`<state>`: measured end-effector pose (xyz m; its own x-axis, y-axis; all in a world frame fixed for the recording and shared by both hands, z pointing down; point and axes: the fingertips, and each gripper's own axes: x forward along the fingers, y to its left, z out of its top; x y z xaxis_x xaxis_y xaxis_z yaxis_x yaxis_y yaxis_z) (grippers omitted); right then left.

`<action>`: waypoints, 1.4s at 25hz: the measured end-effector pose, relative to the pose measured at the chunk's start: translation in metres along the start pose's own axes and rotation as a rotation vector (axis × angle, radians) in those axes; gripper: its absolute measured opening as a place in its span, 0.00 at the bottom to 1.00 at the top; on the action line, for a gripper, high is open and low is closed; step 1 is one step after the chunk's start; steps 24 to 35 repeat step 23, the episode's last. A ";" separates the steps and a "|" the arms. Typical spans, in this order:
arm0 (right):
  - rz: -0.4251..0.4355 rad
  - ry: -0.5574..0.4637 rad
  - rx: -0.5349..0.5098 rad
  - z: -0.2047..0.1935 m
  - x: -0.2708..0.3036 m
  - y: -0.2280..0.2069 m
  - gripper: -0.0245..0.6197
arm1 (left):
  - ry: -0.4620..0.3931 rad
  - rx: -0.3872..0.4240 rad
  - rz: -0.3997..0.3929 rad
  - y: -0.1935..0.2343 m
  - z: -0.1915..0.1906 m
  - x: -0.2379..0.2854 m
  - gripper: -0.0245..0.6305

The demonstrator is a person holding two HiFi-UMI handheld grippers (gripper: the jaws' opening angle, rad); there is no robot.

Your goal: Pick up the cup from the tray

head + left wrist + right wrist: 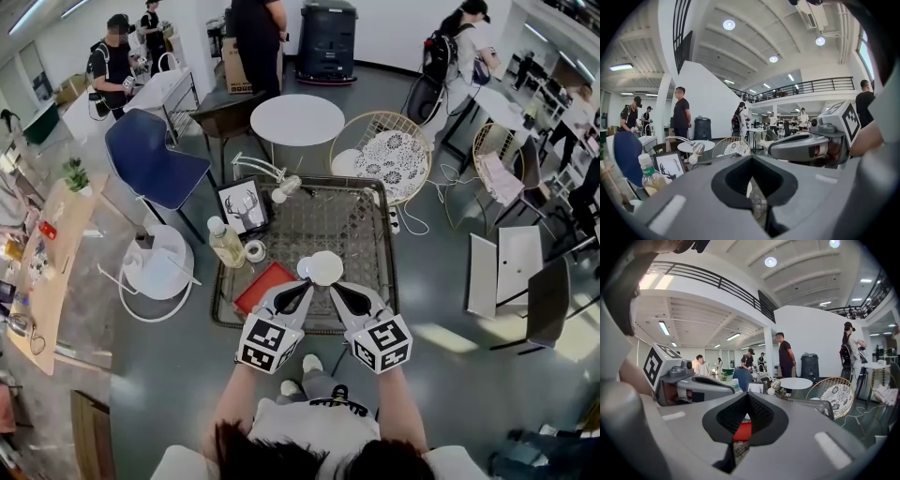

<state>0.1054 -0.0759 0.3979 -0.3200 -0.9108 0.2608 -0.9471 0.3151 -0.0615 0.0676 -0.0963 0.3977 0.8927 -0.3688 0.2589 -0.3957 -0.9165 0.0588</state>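
Left tongs (750, 159): shut, tips meeting. A thin white sliver shows through the gap behind the tips.
Right tongs (747, 395): also fully shut. Red and a bit of white show through its gap. Can't tell whether either pair pinches anything.

Head view: both tongs are side by side at the near edge of the low dark-framed table with the woven mesh top (387, 253), tips converging on the white round cup (321, 267). The tips reach the cup's near rim, one on each side.

The cup is just beside the far right corner of the flat red rectangular tray (265, 286), not over it. Can't tell whether it rests on the mesh.

Further left on the table: a clear plastic bottle with a white cap (225, 242), a white tape roll (254, 250), and a black-framed deer picture (244, 204).
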 end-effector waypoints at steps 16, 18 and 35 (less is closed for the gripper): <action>-0.014 0.042 -0.040 -0.009 0.001 0.001 0.07 | -0.018 -0.078 0.034 0.012 -0.003 -0.005 0.04; -0.025 0.047 -0.042 -0.011 0.001 -0.001 0.07 | -0.047 -0.094 0.033 0.012 0.005 -0.007 0.04; -0.027 0.040 -0.045 -0.008 0.002 0.001 0.07 | -0.053 -0.061 0.032 0.013 0.011 -0.007 0.04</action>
